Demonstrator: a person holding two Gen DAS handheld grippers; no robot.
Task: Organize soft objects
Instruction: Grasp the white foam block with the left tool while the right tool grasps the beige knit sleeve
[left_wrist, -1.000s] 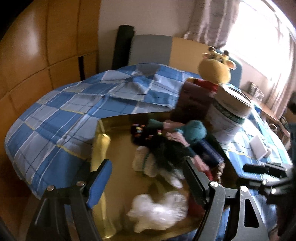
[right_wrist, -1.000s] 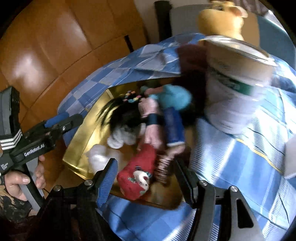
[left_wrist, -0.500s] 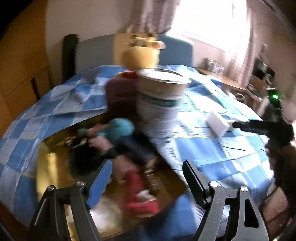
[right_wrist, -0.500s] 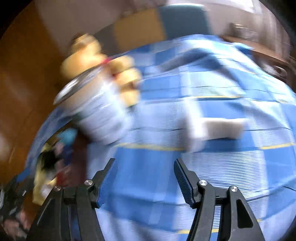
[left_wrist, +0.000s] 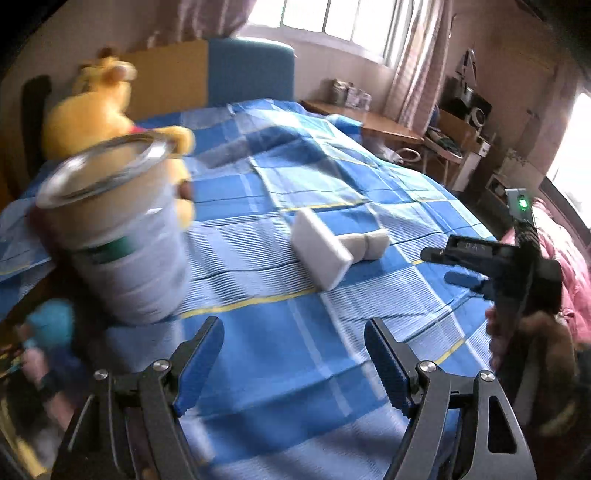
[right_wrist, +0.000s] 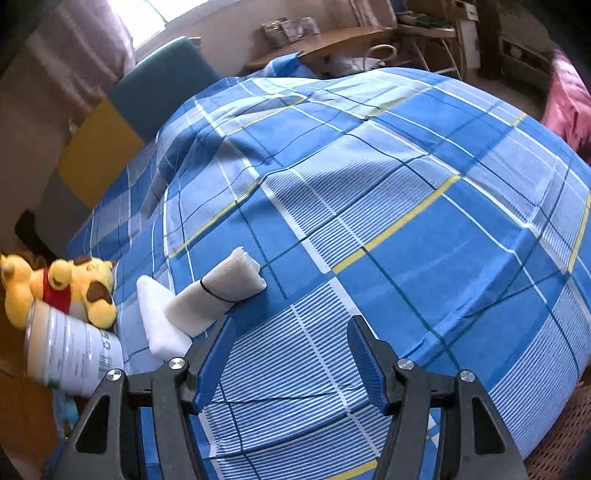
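Observation:
A white foam block (left_wrist: 321, 253) lies on the blue checked bedcover (left_wrist: 295, 354) with a rolled white cloth (left_wrist: 365, 243), tied by a dark band, against it. My left gripper (left_wrist: 292, 325) hovers open over bare cover in front of them, holding nothing. My right gripper (right_wrist: 291, 325) is also open and empty; the rolled cloth (right_wrist: 221, 291) and the block (right_wrist: 159, 321) lie just beyond its left finger. A hand holds that right gripper (left_wrist: 437, 265) at the right of the left wrist view. A yellow plush bear (left_wrist: 92, 114) sits behind a tall tin can (left_wrist: 118, 229). Blurred small soft toys (left_wrist: 48, 321) show at the lower left.
The can (right_wrist: 70, 358) and the plush bear (right_wrist: 66, 284) stand at the bed's left side. A wooden desk (right_wrist: 325, 40) with clutter and a chair stands beyond the bed. Pink fabric (right_wrist: 565, 107) lies at the right edge. Wide bare bedcover (right_wrist: 406, 184) stretches ahead.
Both views have swung right, away from the gold tray of small toys and onto the bedcover. The white block and rolled cloth have come into the near field. Both grippers' jaws kept their width.

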